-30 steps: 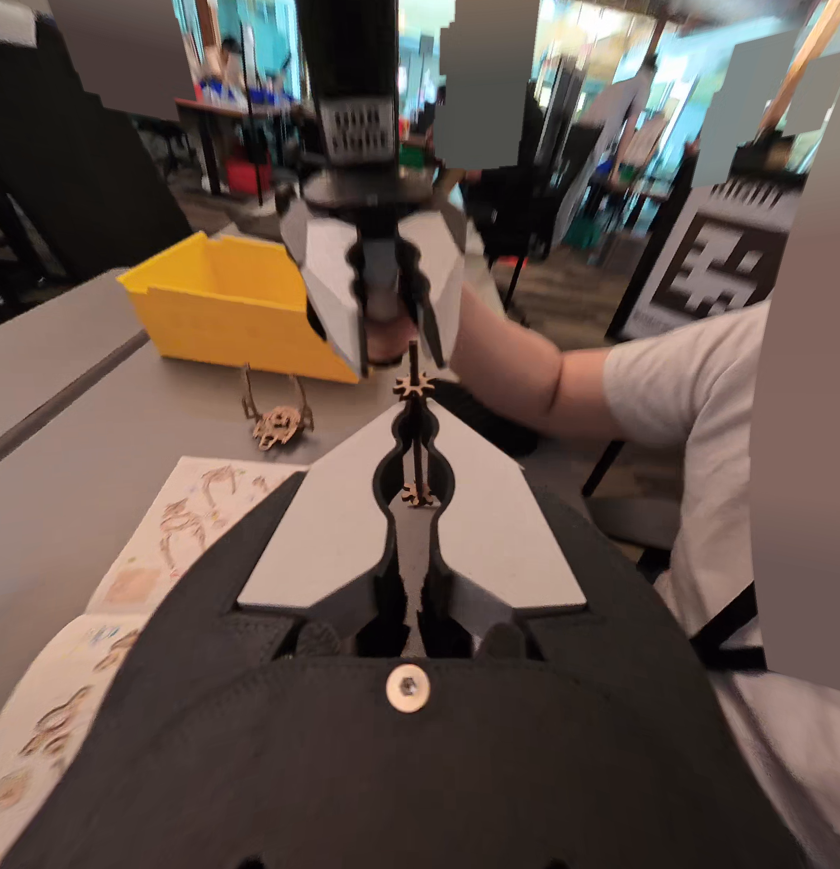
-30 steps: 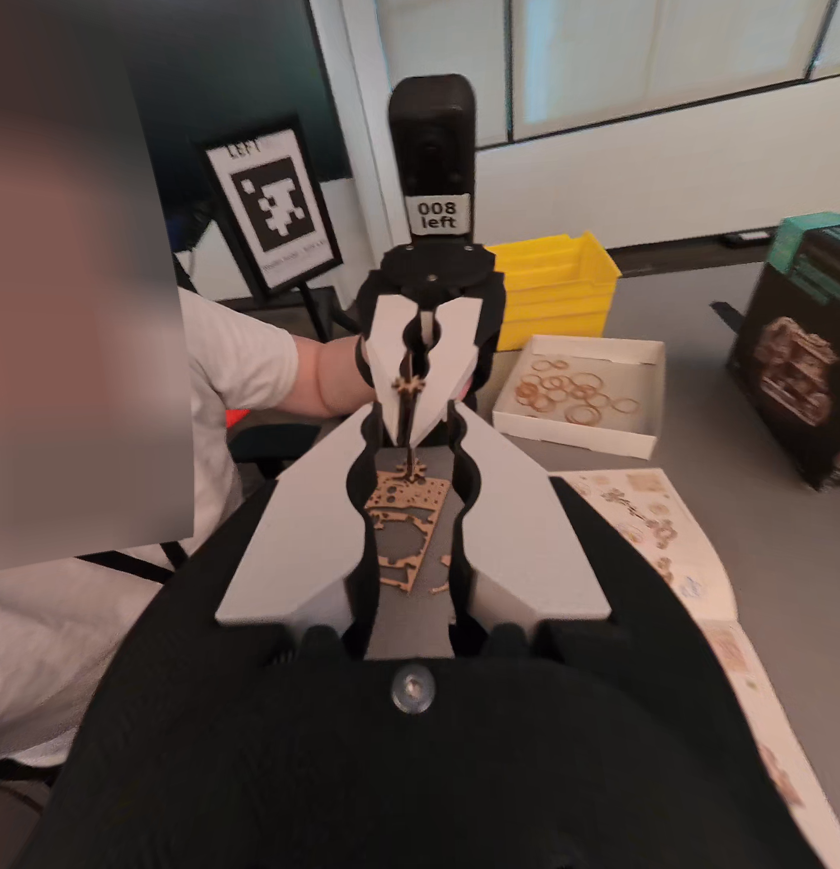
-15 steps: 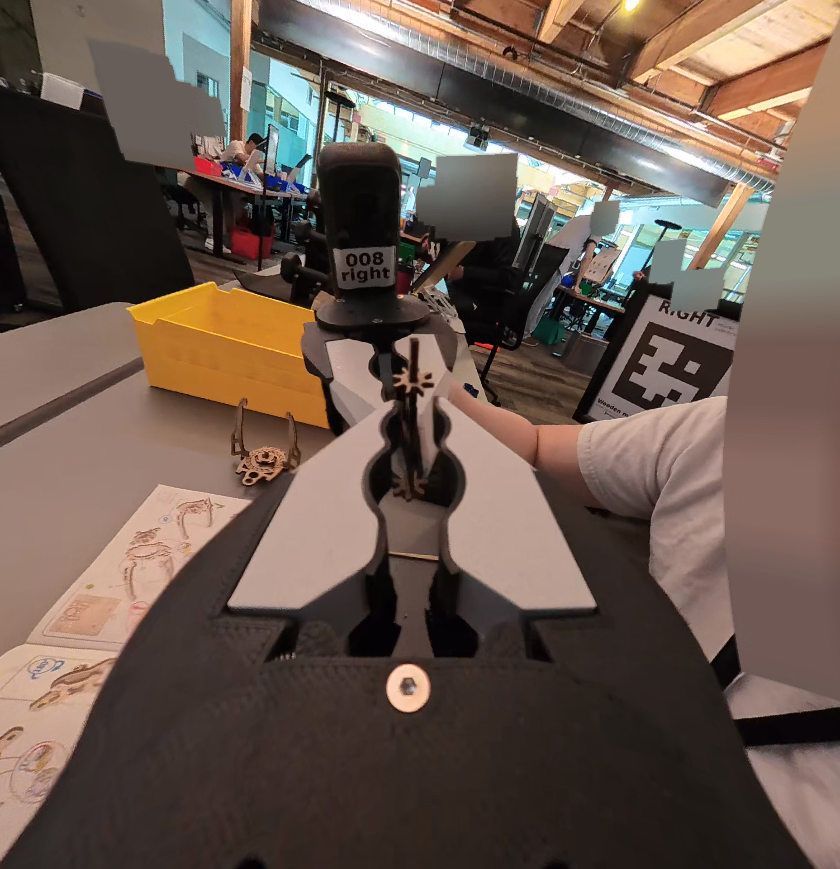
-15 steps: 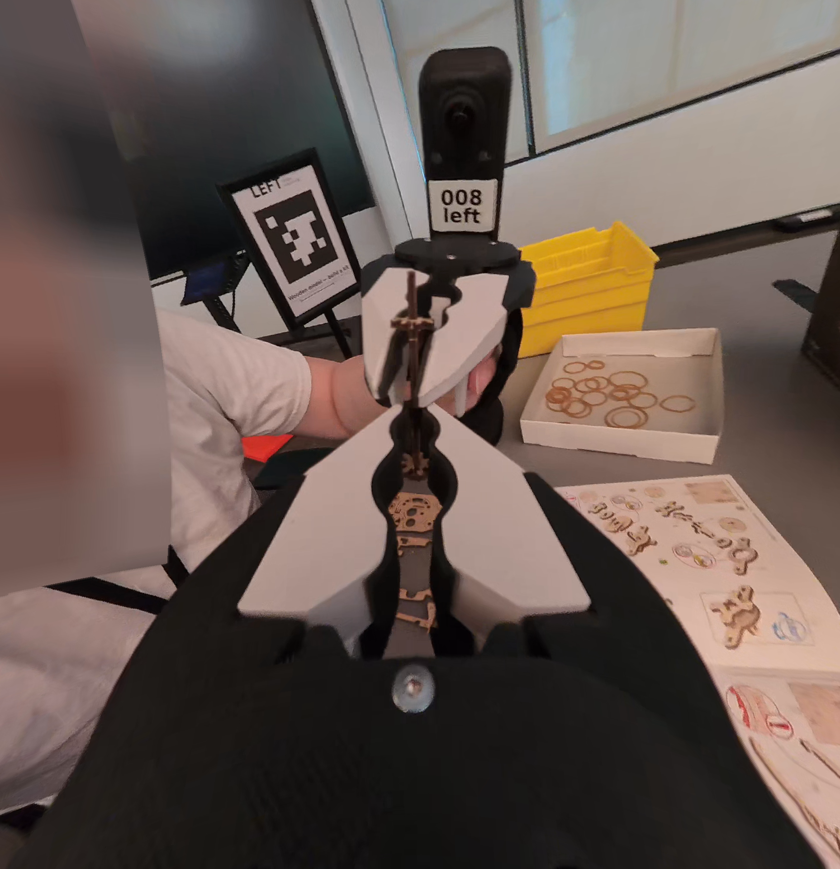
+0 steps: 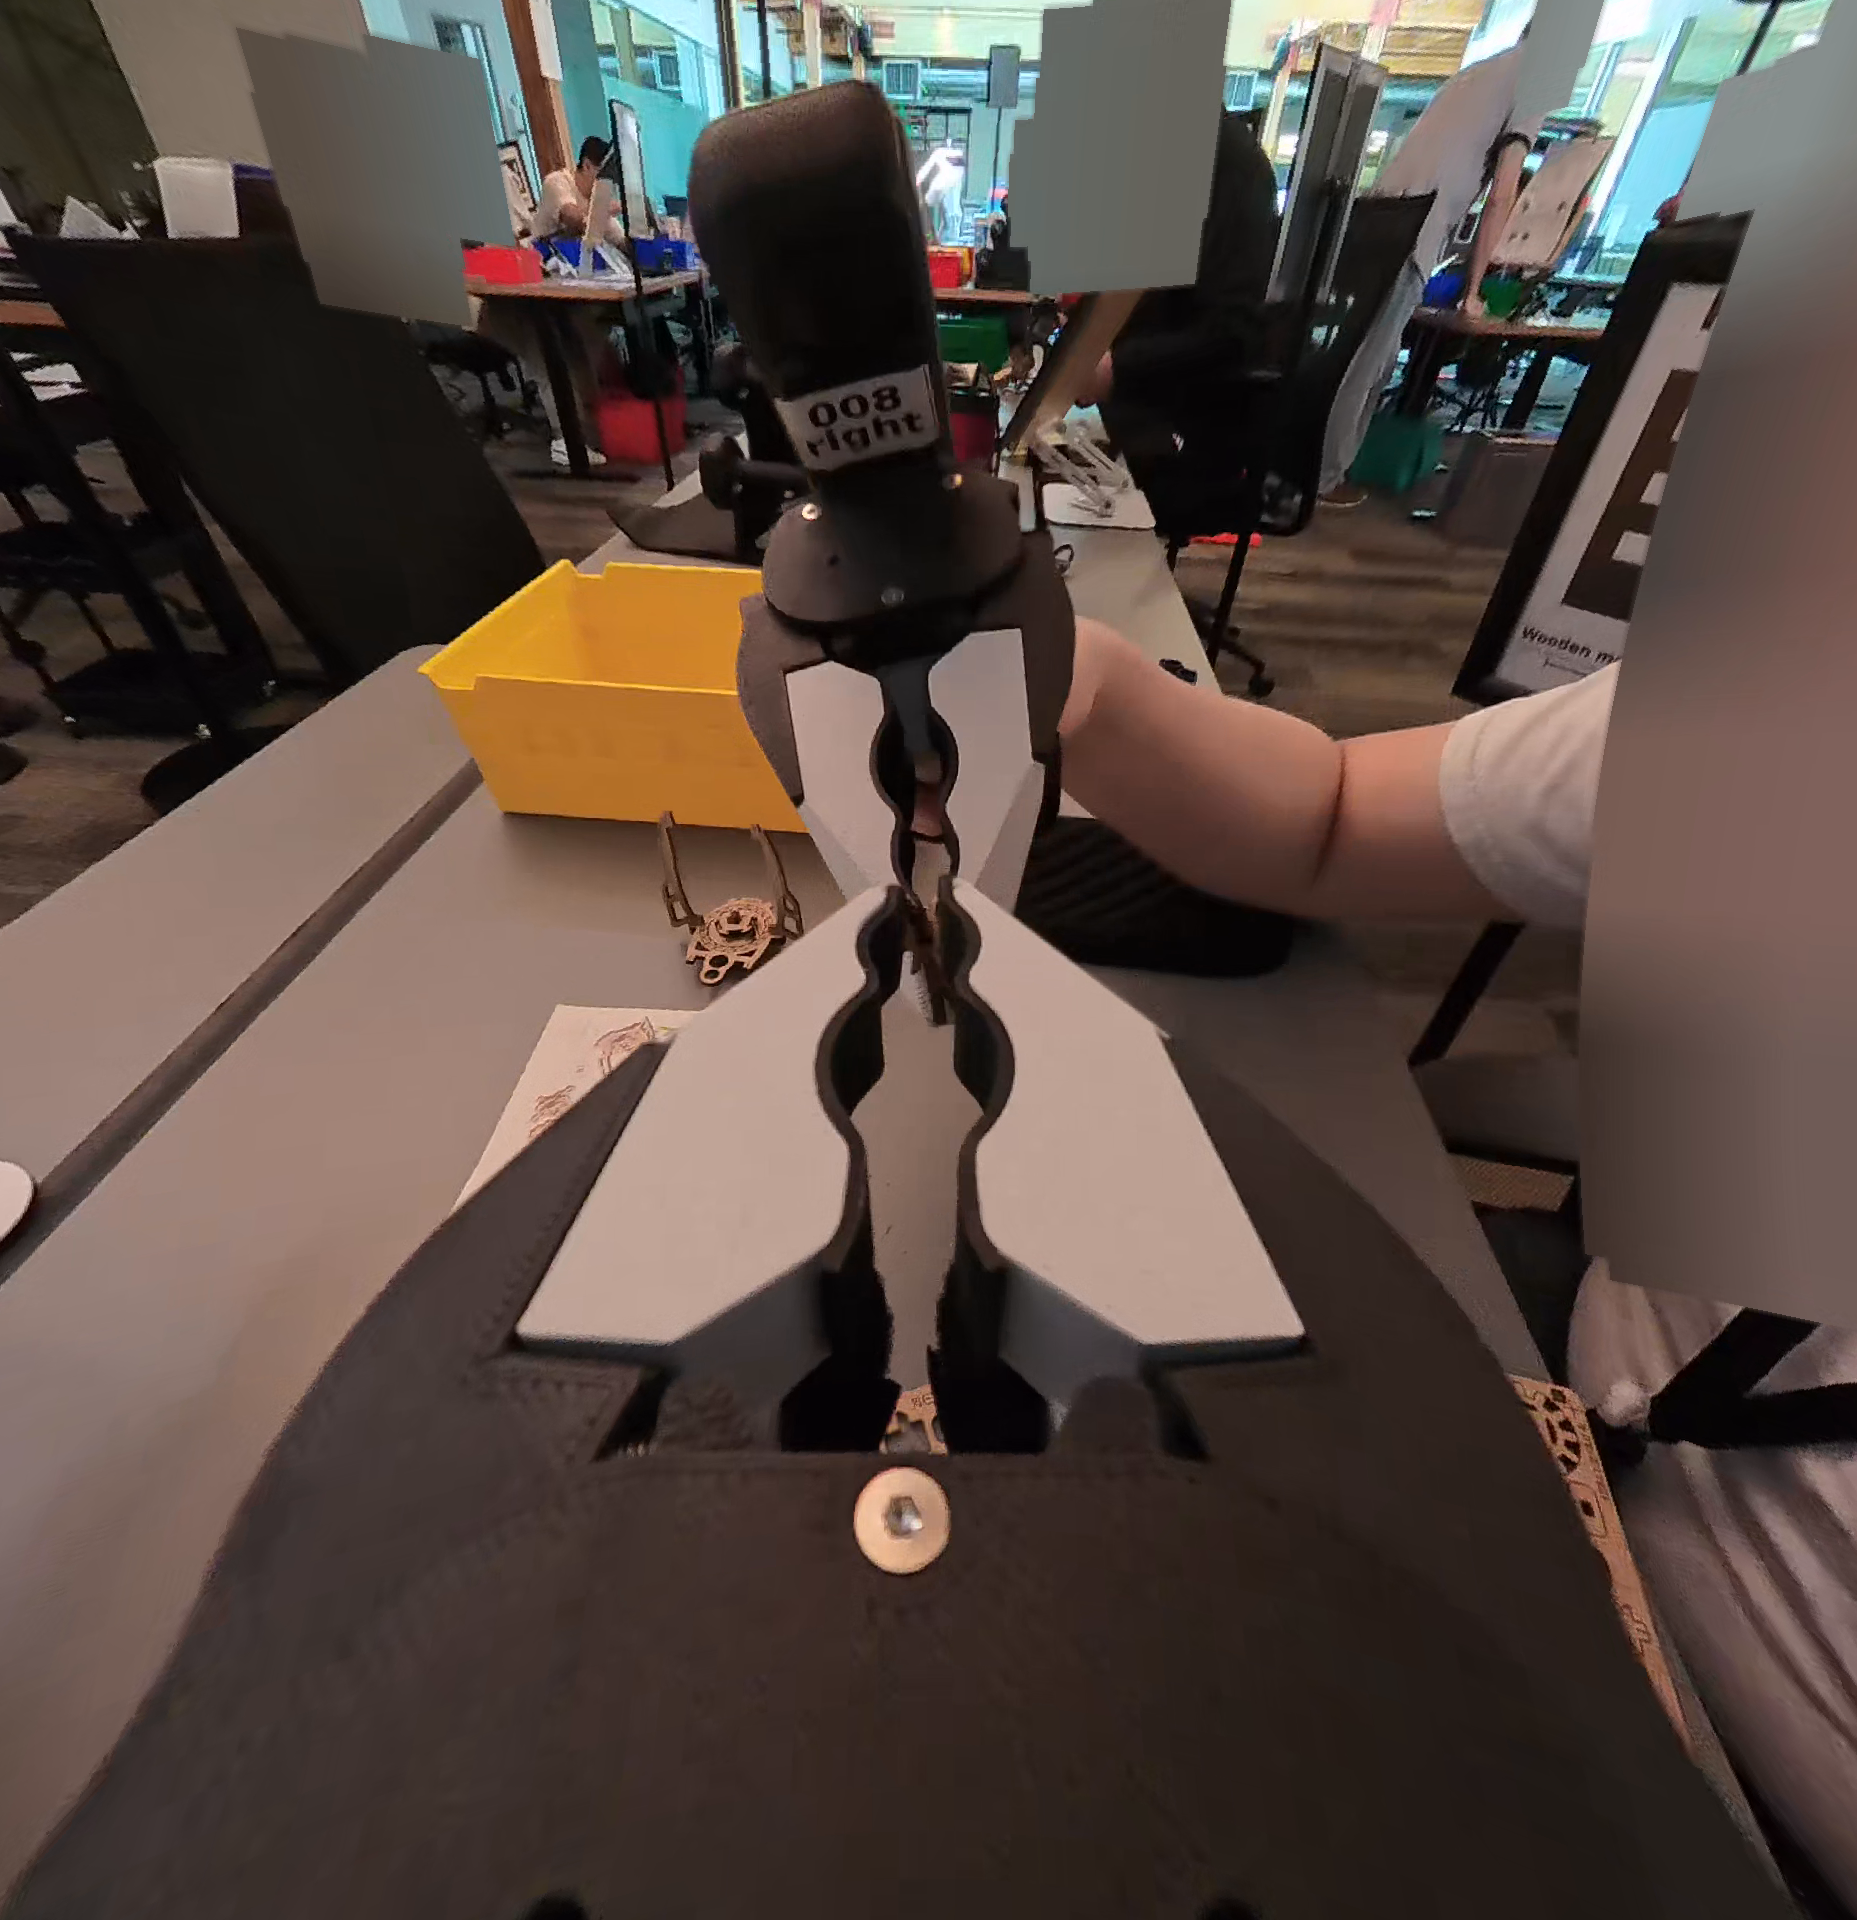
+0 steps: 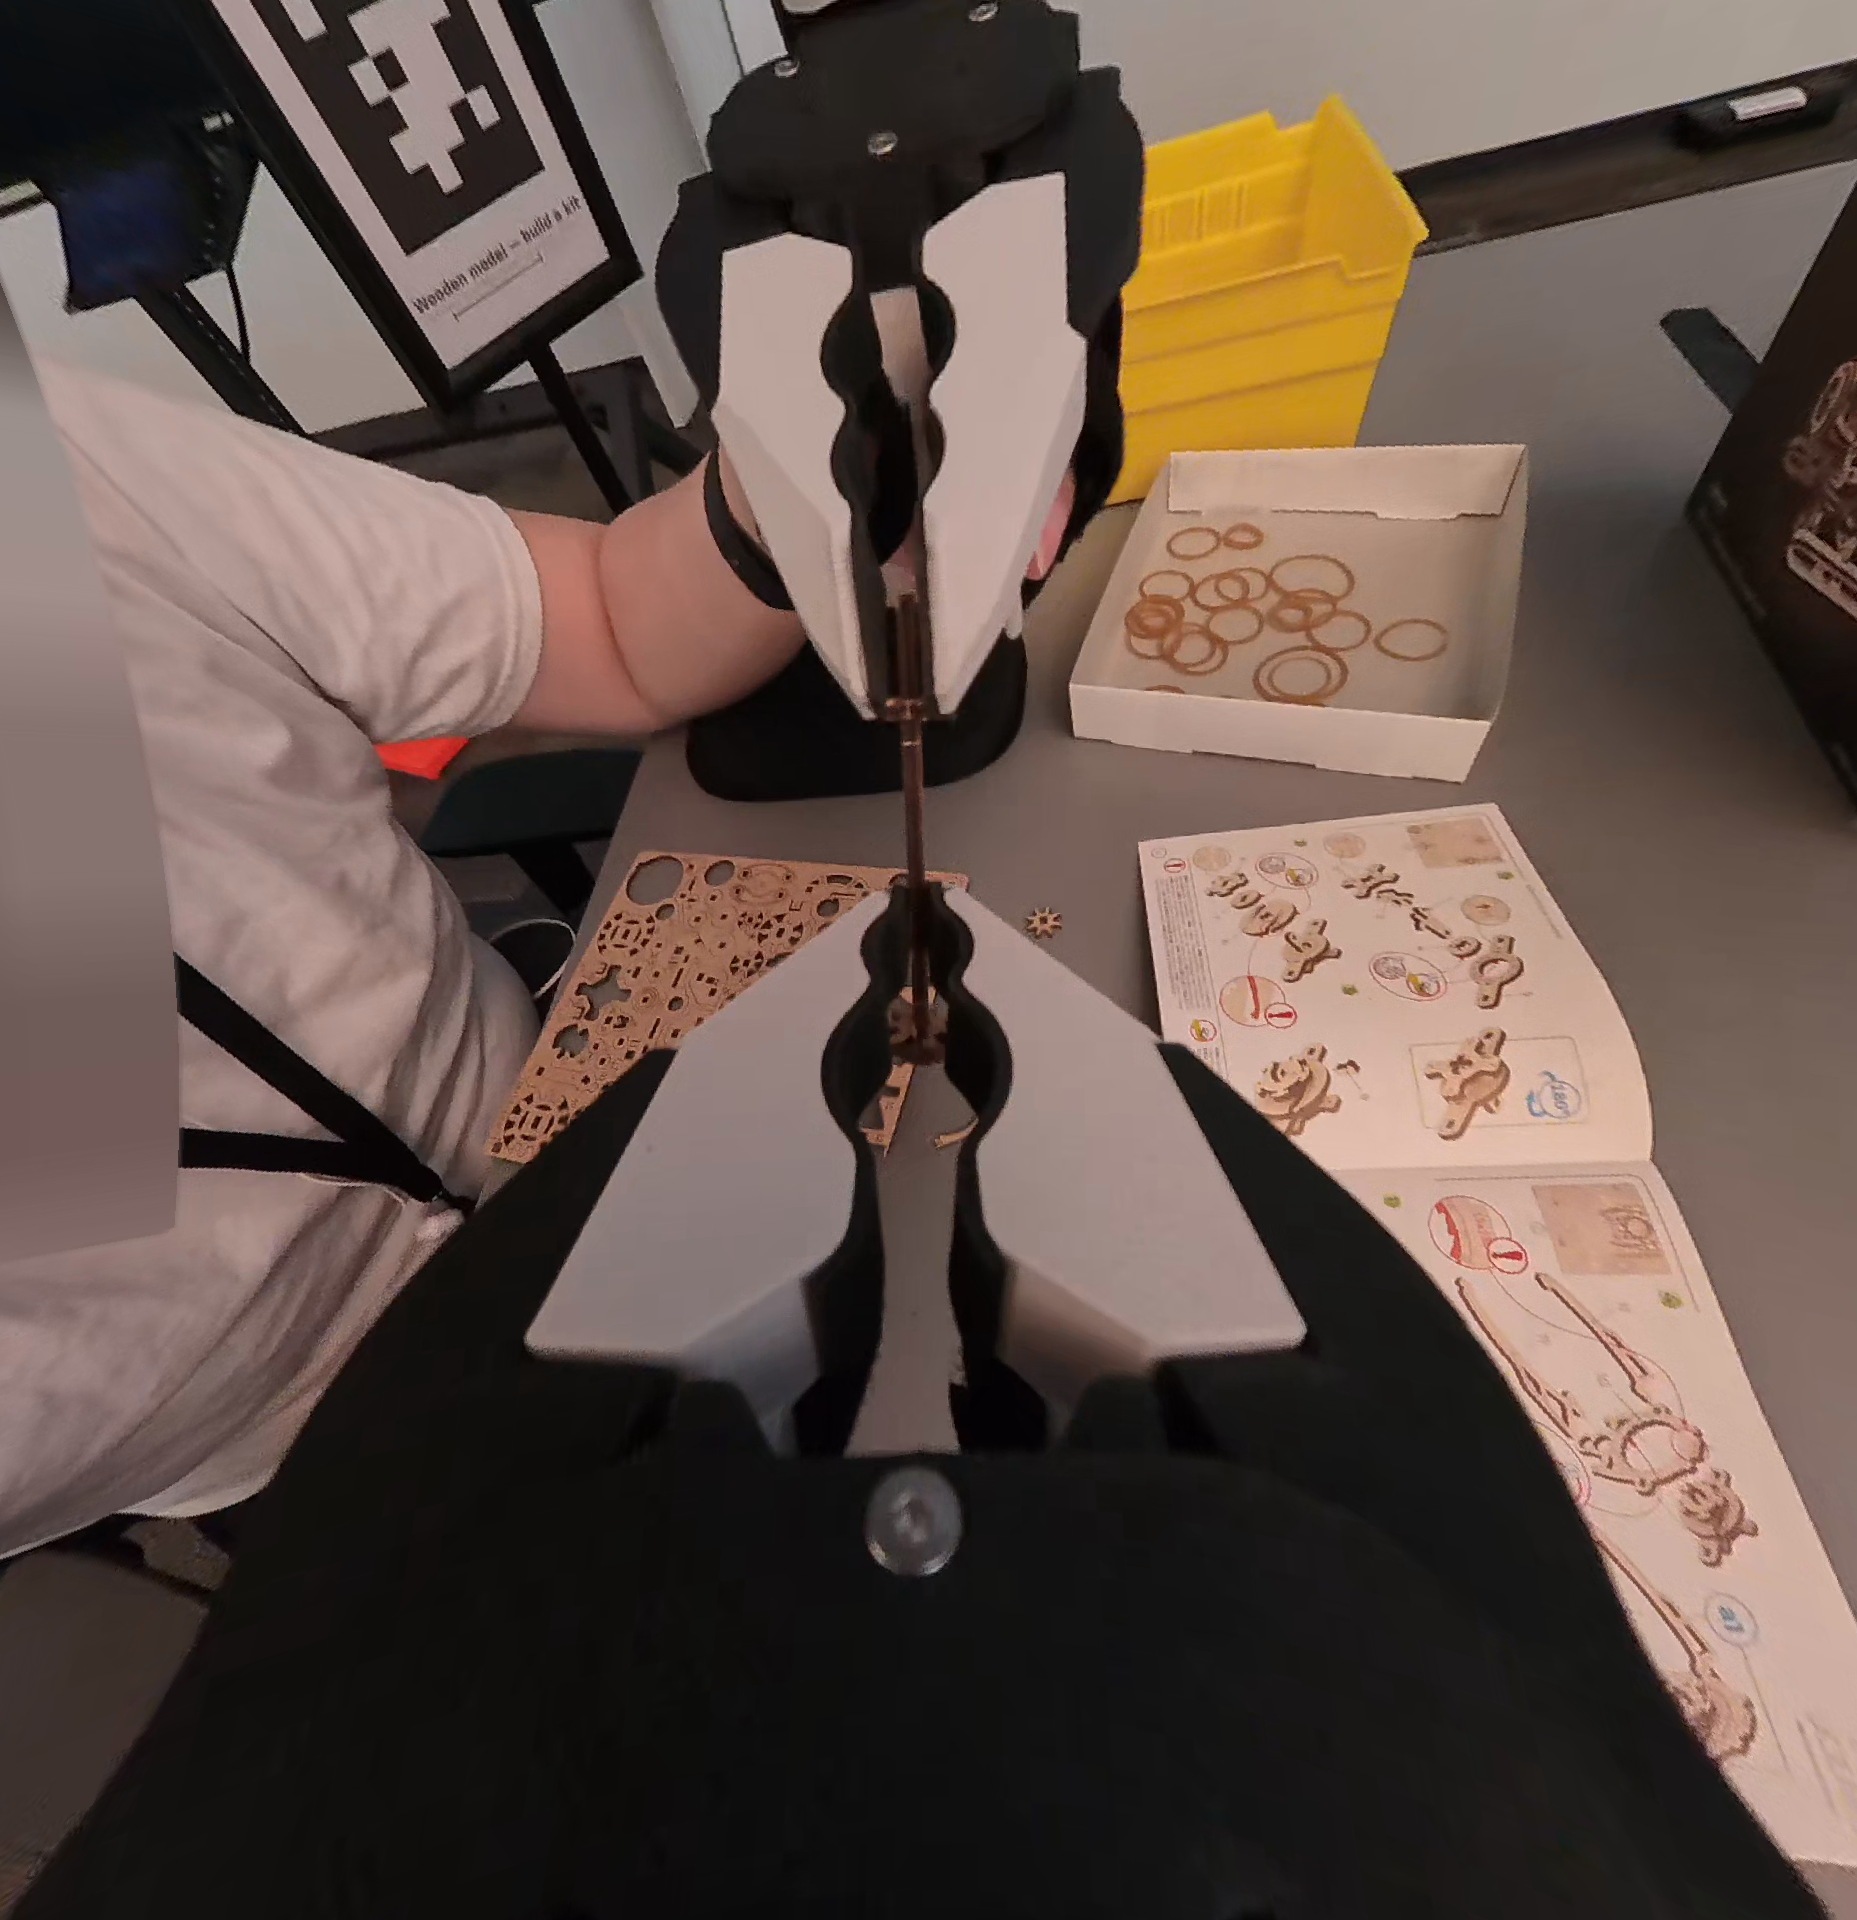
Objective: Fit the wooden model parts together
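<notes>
A thin dark wooden axle (image 6: 911,800) spans between my two grippers, which face each other tip to tip above the grey table (image 6: 1589,395). My right gripper (image 6: 909,906) is shut on its near end, with a small wooden gear (image 6: 916,1023) on the axle just behind the tips. My left gripper (image 6: 896,707) is shut on the far end, beside a second small gear. In the left wrist view the left gripper (image 5: 919,914) pinches the wooden part (image 5: 926,966), and the right gripper (image 5: 924,883) points straight at it.
A punched wooden parts sheet (image 6: 675,977) and a loose small gear (image 6: 1043,921) lie under the grippers. An open instruction booklet (image 6: 1423,987), a white box of rubber bands (image 6: 1298,613), a yellow bin (image 6: 1267,291) and a dark box (image 6: 1817,520) are nearby. A part-built wooden piece (image 5: 732,914) is on the table. The grippers' ends are close to 4 cm from one another.
My right gripper has closed on the axle. Both grippers have tilted, so the axle that stood upright now runs lengthwise between their tips, over the parts sheet.
</notes>
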### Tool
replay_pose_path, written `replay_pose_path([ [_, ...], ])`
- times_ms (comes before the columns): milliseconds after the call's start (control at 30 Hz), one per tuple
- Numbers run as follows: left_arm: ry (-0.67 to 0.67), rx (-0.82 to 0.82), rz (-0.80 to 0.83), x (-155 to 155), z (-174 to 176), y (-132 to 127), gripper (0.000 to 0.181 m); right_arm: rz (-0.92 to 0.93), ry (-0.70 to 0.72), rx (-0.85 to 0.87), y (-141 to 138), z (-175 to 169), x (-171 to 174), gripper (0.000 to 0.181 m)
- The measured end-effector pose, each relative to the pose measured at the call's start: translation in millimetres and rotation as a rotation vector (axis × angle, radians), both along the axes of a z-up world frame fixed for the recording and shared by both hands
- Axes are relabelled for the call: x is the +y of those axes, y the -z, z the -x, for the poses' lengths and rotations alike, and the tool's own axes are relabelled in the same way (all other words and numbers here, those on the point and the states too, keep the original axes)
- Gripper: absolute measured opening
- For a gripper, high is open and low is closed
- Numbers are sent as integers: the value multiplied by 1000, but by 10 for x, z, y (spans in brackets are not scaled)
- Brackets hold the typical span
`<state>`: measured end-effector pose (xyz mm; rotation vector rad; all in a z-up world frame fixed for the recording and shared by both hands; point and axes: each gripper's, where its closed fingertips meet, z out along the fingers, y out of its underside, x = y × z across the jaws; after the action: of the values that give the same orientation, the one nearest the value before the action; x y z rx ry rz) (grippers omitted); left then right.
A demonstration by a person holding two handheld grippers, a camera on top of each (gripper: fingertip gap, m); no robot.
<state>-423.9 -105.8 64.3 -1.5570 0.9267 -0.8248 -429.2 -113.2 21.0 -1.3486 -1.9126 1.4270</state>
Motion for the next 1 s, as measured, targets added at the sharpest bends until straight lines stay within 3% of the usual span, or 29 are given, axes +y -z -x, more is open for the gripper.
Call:
replay_pose_path([
  [167,-87,-229,-17,92,201,-296,3,197,28,206,-416,1,111,4],
  [233,-127,-341,-39,123,315,-425,2,287,42,375,-664,-29,229,29],
  [300,-172,-418,-63,146,416,-509,2,336,73,601,-898,-119,392,43],
  [367,-204,-476,-87,144,472,-569,2,338,135,750,-941,-153,536,50],
  [467,-241,-557,-132,114,506,-640,1,354,190,713,-728,33,548,57],
  [667,-291,-650,-212,54,470,-667,2,596,133,802,-850,152,148,41],
  [767,-279,-638,-218,40,371,-628,2,664,180,848,-935,96,170,22],
  [1000,-256,-622,-214,47,232,-547,2,718,161,785,-882,126,159,2],
])
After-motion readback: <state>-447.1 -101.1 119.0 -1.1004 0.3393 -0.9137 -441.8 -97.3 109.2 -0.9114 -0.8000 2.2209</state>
